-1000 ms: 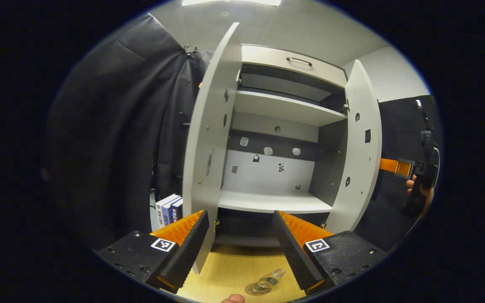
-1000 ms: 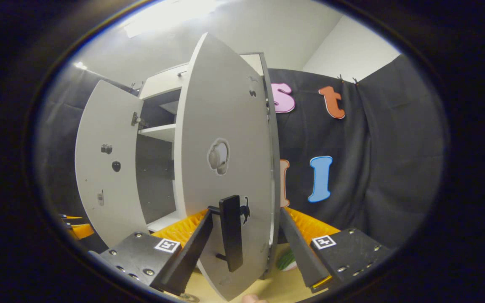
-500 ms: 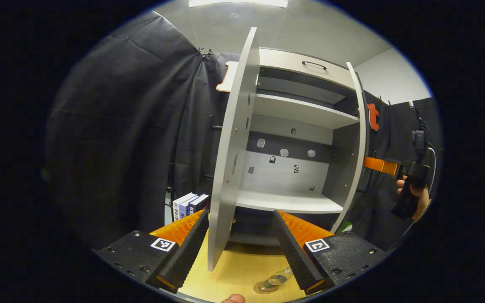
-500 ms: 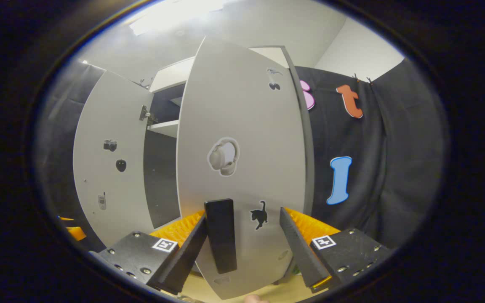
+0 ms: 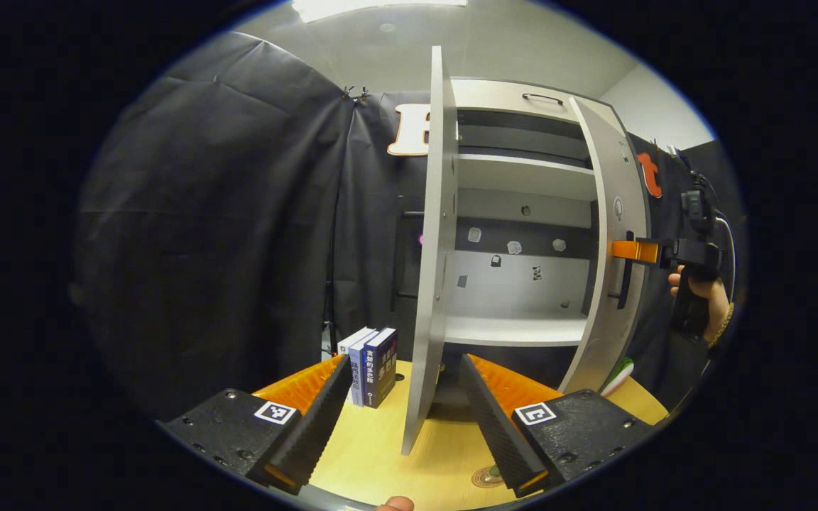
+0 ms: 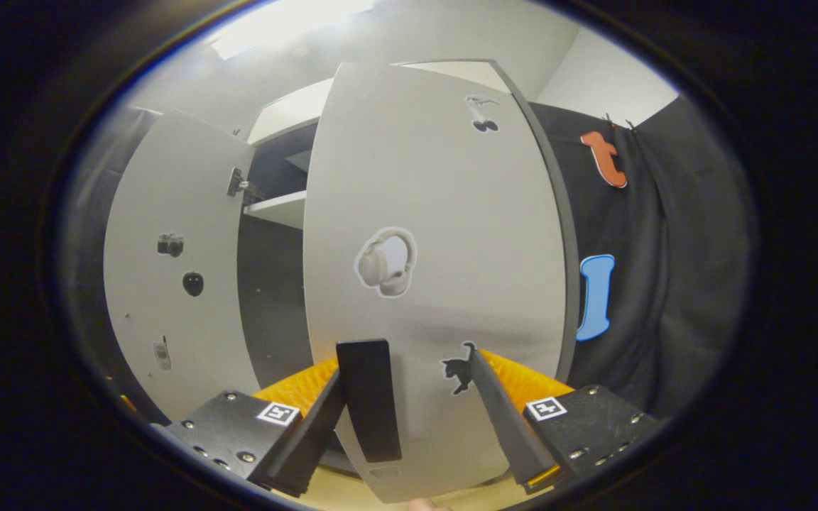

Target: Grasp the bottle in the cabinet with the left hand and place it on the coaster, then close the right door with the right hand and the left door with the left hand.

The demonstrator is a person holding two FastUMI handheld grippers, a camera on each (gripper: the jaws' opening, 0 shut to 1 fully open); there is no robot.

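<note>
Nothing legible — the books' (image 5: 373, 365) spine print is too small to read.

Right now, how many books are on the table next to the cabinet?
3. They stand upright in a row on the wooden table, just left of the open left door: a white book, a blue book and a dark book. More could be hidden behind that door.

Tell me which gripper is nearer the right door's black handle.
Right. The right gripper is up against the right door, its open fingers either side of the black handle. The left gripper sits back, straddling the left door's edge.
</note>
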